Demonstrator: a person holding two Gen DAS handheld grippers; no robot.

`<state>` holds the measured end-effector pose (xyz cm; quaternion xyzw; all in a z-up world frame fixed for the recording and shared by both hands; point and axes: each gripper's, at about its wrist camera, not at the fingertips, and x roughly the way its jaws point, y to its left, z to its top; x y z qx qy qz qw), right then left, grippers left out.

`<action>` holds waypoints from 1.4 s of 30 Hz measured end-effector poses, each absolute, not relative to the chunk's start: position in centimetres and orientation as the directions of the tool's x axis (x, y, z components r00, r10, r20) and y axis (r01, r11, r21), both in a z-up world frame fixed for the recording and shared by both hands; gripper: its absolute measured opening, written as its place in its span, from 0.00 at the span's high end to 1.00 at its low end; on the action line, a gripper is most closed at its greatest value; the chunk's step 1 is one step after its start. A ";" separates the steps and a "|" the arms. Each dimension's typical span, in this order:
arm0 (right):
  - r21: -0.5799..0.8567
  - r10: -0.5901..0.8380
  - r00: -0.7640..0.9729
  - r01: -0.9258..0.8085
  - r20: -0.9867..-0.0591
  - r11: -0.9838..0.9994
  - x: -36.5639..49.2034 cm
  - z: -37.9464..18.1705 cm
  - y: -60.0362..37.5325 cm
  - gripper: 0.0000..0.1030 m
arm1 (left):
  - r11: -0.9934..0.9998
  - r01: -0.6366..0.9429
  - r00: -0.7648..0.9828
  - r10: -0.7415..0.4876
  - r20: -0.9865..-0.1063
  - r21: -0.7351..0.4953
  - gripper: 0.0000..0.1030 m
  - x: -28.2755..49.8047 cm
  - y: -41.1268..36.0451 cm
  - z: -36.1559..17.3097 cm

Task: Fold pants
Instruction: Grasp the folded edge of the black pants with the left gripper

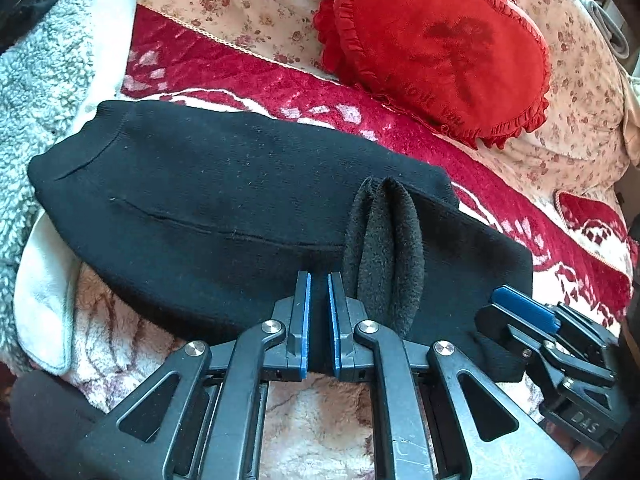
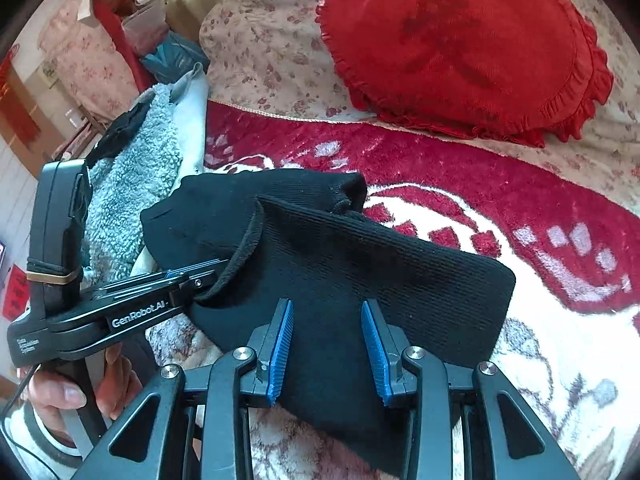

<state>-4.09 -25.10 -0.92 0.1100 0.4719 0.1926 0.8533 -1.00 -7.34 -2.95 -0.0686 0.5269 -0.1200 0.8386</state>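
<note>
From the left wrist, the black pants [image 1: 192,196] lie across the red blanket [image 1: 304,92], below a red heart pillow [image 1: 436,44]. The left gripper [image 1: 319,316] has pinched its tongs tight on the near edge, I think so it can lift and fold it. It tips down.

From the right wrist, the right gripper [image 2: 327,350] has cloth between its tongs, but I cannot tell if they squeeze. A hand [image 2: 68,394] holds the left tool.
</note>
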 end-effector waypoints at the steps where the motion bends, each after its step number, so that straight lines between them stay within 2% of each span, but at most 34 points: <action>1: 0.372 0.438 0.482 -0.231 -0.759 0.899 -4.3 -0.7 -25.0 0.66 | 0.962 0.127 0.416 -0.273 -0.867 -0.242 0.93 -1.2 -7.3 -2.9; 4: 0.379 0.452 0.473 -0.246 -0.756 0.892 -4.8 -0.5 -24.1 0.66 | 0.966 0.115 0.425 -0.257 -0.868 -0.229 0.90 -1.6 -7.1 -2.7; 6: 0.369 0.451 0.470 -0.261 -0.759 0.892 -5.0 -0.5 -23.4 0.66 | 0.970 0.116 0.433 -0.244 -0.868 -0.215 0.78 -1.9 -6.9 -2.4; 10: 0.363 0.457 0.453 -0.283 -0.765 0.888 -4.8 -0.7 -21.6 0.66 | 0.973 0.103 0.457 -0.229 -0.859 -0.205 0.73 -2.4 -6.2 -1.7; 12: 0.347 0.456 0.435 -0.308 -0.776 0.886 -4.8 -1.1 -20.3 0.66 | 0.976 0.098 0.464 -0.219 -0.858 -0.197 0.60 -2.5 -5.8 -1.5; 14: 0.326 0.444 0.426 -0.322 -0.788 0.889 -4.8 -1.3 -19.6 0.66 | 0.975 0.092 0.472 -0.220 -0.854 -0.200 0.56 -2.7 -5.3 -1.3; 21: 0.332 0.446 0.455 -0.310 -0.771 0.891 -4.8 0.2 -19.7 0.66 | 0.979 0.062 0.485 -0.201 -0.851 -0.196 0.56 -3.0 -3.7 -0.9; 35: 0.332 0.451 0.426 -0.327 -0.784 0.885 -2.7 -0.7 -17.6 0.66 | 0.979 -0.012 0.478 -0.172 -0.861 -0.203 0.56 -3.1 -1.4 -1.6; 40: 0.323 0.455 0.382 -0.361 -0.804 0.875 -1.6 -1.1 -16.7 0.66 | 0.965 -0.075 0.466 -0.187 -0.865 -0.250 0.56 -2.9 0.9 -1.9; 41: 0.339 0.470 0.381 -0.364 -0.796 0.868 -1.4 -0.7 -16.7 0.66 | 0.961 -0.093 0.466 -0.188 -0.864 -0.259 0.55 -2.8 1.5 -2.0; 42: 0.349 0.481 0.384 -0.365 -0.788 0.863 -1.2 -0.3 -16.6 0.66 | 0.956 -0.111 0.465 -0.193 -0.864 -0.273 0.50 -2.8 2.1 -2.1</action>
